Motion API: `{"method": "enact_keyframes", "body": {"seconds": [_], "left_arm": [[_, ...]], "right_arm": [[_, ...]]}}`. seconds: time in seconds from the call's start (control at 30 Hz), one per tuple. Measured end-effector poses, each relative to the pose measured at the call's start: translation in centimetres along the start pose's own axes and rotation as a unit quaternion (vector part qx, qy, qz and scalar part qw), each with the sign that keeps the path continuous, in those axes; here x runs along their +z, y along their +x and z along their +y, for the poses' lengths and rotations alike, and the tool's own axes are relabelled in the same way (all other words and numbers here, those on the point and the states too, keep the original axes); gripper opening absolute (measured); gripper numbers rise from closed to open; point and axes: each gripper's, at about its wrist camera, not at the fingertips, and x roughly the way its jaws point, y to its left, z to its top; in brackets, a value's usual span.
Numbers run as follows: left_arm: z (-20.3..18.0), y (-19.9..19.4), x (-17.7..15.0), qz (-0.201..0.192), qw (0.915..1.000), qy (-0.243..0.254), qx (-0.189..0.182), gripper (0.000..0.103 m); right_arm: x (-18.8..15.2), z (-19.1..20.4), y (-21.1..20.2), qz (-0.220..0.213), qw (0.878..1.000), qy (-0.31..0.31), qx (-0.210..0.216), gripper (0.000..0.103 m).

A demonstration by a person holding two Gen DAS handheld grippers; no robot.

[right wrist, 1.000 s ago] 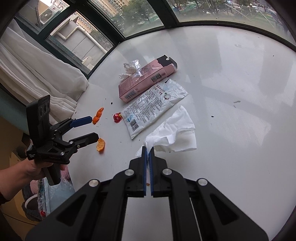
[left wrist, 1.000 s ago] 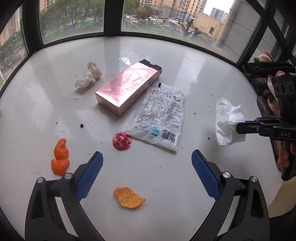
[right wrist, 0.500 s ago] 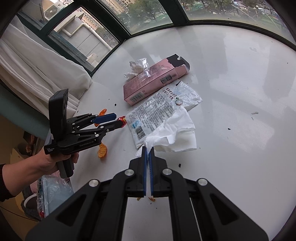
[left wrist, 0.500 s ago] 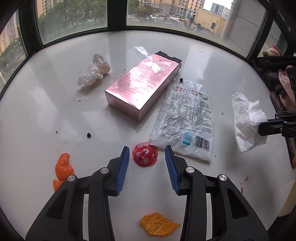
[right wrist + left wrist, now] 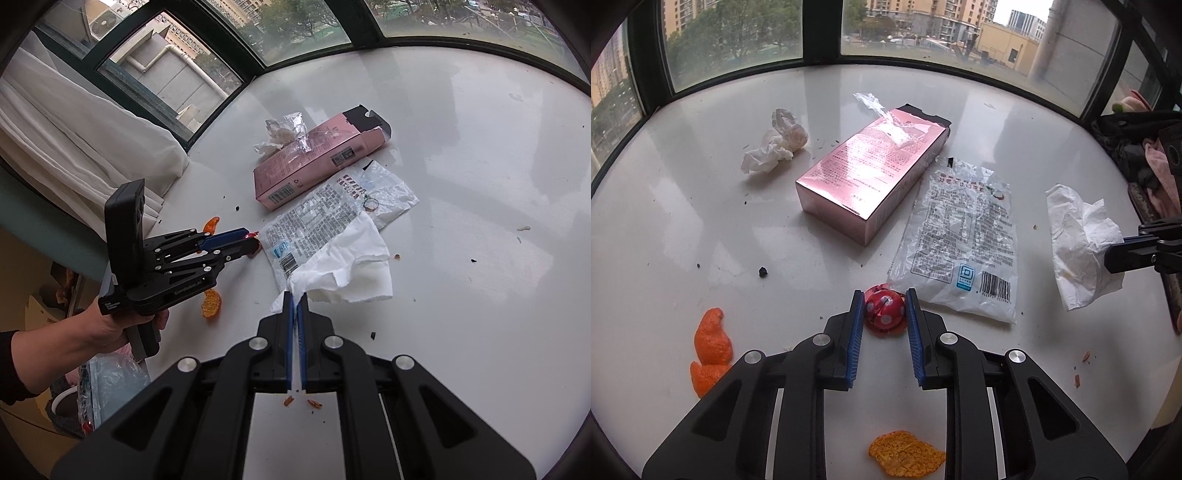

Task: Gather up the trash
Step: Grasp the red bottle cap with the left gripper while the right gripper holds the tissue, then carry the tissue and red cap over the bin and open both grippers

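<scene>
Left gripper (image 5: 884, 314) jaws pinch the red wrapper (image 5: 885, 311) — bag (image 5: 960, 240) at its 2 o'clock; right gripper (image 5: 295, 299) jaws clamp a tissue (image 5: 351, 266).

Bare table (image 5: 683, 221) to the left w/ only crumbs; plastic bag (image 5: 960, 236) touching the red wrapper (image 5: 885, 311) on the right, pink box (image 5: 871, 173) close behind, orange peel (image 5: 711, 343) nearby left.

On the white table (image 5: 701, 221): three orange peel pieces (image 5: 711, 341); two white tissues (image 5: 775, 147); one pink box (image 5: 871, 173); one printed plastic bag (image 5: 964, 236); one red spotted wrapper (image 5: 884, 310); two grippers (image 5: 884, 317).
</scene>
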Motion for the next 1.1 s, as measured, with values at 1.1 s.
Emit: {"method": "enact_keyframes", "body": {"seconds": [1.1], "left_arm": [[-0.6, -26.0, -11.1, -0.071, 0.984, -0.13, 0.099, 0.021]], "right_arm": [[-1.8, 20.4, -1.3, 0.036, 0.976, -0.183, 0.11, 0.005]]}}
